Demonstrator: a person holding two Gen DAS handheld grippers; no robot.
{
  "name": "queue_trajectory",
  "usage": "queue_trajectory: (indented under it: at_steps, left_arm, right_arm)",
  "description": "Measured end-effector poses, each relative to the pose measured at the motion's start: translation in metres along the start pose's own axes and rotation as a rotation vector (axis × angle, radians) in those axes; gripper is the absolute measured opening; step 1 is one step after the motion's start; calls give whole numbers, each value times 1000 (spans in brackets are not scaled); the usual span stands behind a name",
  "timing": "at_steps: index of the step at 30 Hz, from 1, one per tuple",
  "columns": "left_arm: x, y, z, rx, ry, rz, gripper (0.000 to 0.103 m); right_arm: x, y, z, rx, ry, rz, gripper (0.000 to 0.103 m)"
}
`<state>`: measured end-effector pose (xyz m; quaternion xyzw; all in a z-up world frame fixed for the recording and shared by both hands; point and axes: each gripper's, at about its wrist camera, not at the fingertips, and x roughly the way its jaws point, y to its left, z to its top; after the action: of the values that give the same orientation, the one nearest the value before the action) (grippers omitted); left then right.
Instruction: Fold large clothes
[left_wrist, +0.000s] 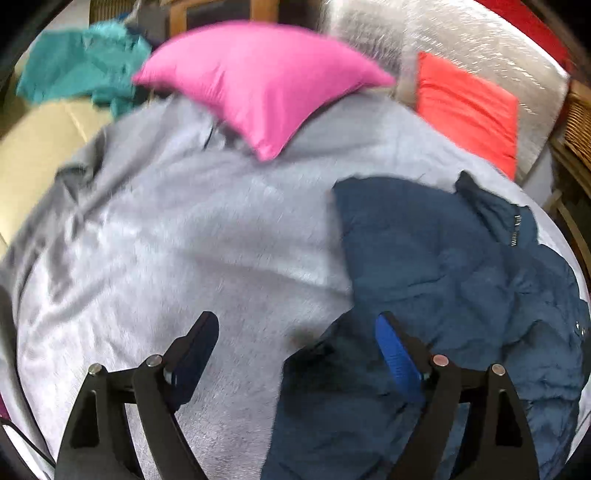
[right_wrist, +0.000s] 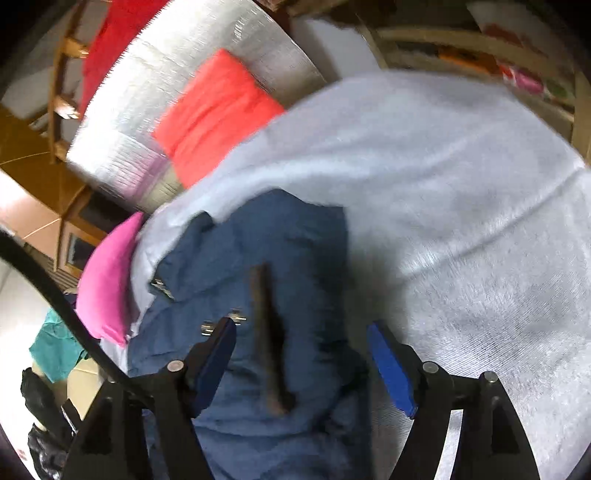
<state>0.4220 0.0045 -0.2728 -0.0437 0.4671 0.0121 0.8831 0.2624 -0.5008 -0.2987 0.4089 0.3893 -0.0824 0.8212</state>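
Item: navy jacket (left_wrist: 443, 266), partly folded on the grey blanket (left_wrist: 166, 240). Left hand-held gripper (left_wrist: 295, 354) and right hand-held gripper (right_wrist: 301, 354): jaws apart, empty. Risk: your unheld padded fold may spring open.

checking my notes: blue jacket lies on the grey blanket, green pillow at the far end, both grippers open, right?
One thing is off: the pillow at the far end is pink, not green, as the left wrist view shows. The blue jacket does lie on the grey blanket, and the left gripper and right gripper are open.
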Motion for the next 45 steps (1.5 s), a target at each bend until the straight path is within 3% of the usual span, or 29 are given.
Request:
queue_trajectory:
  at_steps: [3,7,10,11,14,17,20,29,35,39,45]
  left_arm:
    - [11,5,-2,-14,46,-29,87]
    - [16,-3,-7,9,50,-46,85]
    - [12,-8,-9,21,56,-54,76]
    - [12,-8,-9,20,54,-49,76]
    - [12,-6,-8,16,56,-27,77]
    - [16,-4,-10,9,74,-31,78]
    - [11,-3,-12,32,71,-29,78]
    - [-37,2,-28,99,-8,-22,78]
    - [-67,10,-56,198,-75,21,78]
    - [-73,24,-69,175,-59,13,78]
    - [-76,40,-73,104,-63,-23,78]
  right_arm:
    - [23,-2,-5,11,84,39,77]
    - [48,11,-22,-85,148,-25,75]
    - [36,34,-28,-165,85,-56,47]
    - [30,39,-28,-182,57,-60,43]
    - [16,51,-31,-236,2,-51,43]
    - [37,38,-34,-202,72,-109,44]
    - [31,32,-30,-153,83,-78,46]
    - [-15,19,-32,-106,24,-44,50]
    - [-47,13,-47,-128,-13,5,53]
    - [-64,16,-64,-169,-19,51,61]
    - [-69,10,-73,-130,-2,73,61]
